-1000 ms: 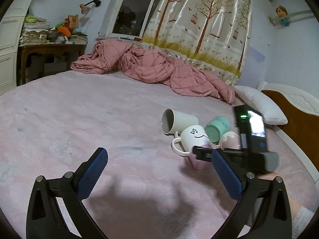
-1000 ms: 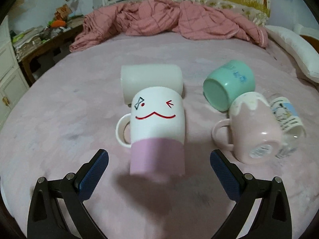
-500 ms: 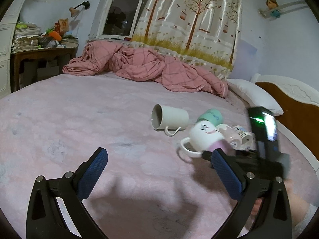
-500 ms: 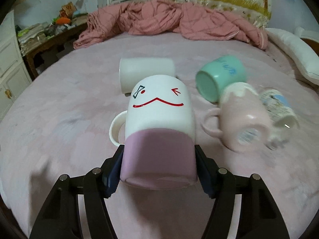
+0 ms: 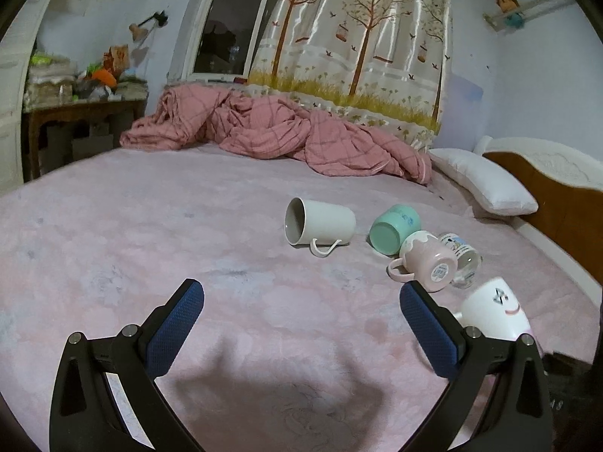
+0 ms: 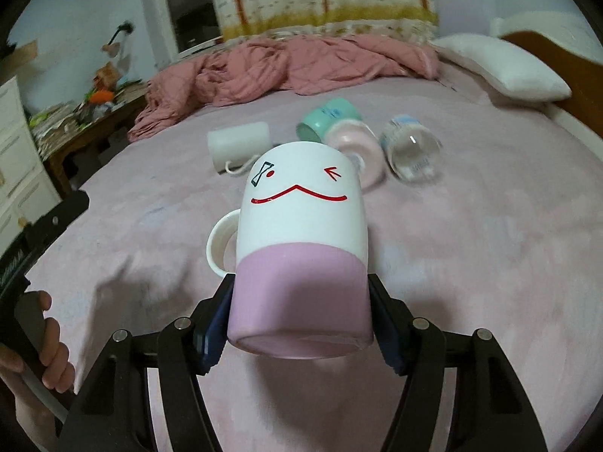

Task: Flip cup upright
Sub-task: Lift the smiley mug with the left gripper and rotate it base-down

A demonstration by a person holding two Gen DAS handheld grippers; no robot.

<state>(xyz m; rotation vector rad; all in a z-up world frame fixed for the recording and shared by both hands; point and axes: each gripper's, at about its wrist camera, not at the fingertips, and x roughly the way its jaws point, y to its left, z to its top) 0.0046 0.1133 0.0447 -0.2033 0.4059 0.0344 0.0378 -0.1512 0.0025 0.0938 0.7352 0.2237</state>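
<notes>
Over the pink bed (image 6: pixel 490 226) we are holding the face mug (image 6: pixel 301 233) clear of the sheet, its long axis running toward twelve o'clock, base nearest us. Our right gripper (image 6: pixel 301 324) is clamping its pink base; our left gripper (image 5: pixel 301 324) is gaping empty, mug at three o'clock.

A home bedroom is shown: a bed (image 5: pixel 188 226) is spread with pink bedding, a rumpled quilt (image 5: pixel 271 135), a pillow (image 5: pixel 486 182), a headboard (image 5: pixel 554 180) and a curtained window (image 5: pixel 230 26).
</notes>
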